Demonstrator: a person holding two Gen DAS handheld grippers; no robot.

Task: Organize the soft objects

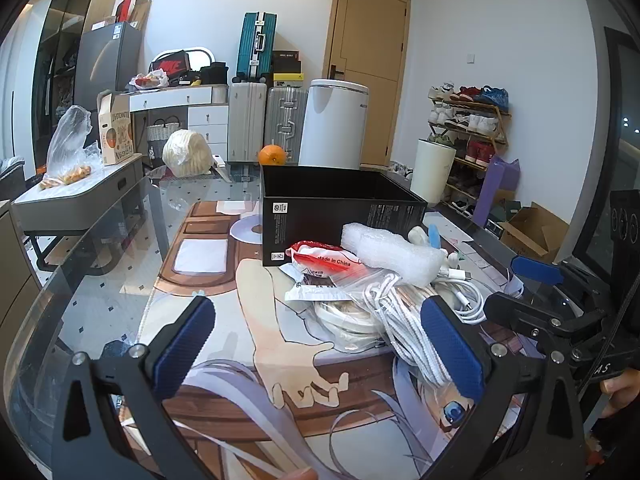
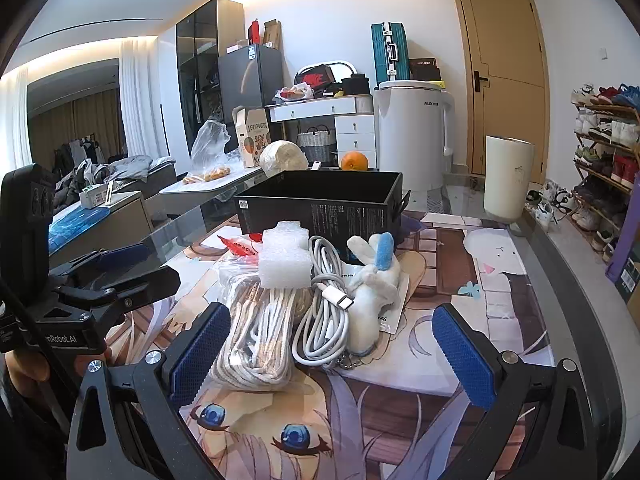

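A pile of soft things lies on the table mat in front of an open black box (image 1: 340,208) (image 2: 320,208): white foam wrap (image 1: 394,250) (image 2: 285,258), a bagged coil of braided white cord (image 2: 256,332) (image 1: 404,320), a white charging cable (image 2: 324,320) (image 1: 464,292), a small white plush rabbit with a blue ear (image 2: 374,292) and a red-and-white plastic bag (image 1: 324,260). My left gripper (image 1: 316,344) is open and empty, just short of the pile. My right gripper (image 2: 332,352) is open and empty, its fingers on either side of the cord and cable.
The glass table (image 1: 120,280) carries an anime picture mat (image 2: 500,280). An orange (image 1: 272,155) and a wrapped white bundle (image 1: 187,153) sit at the far edge. A white bin (image 2: 508,178), a shoe rack (image 2: 604,152) and suitcases (image 1: 256,46) stand beyond.
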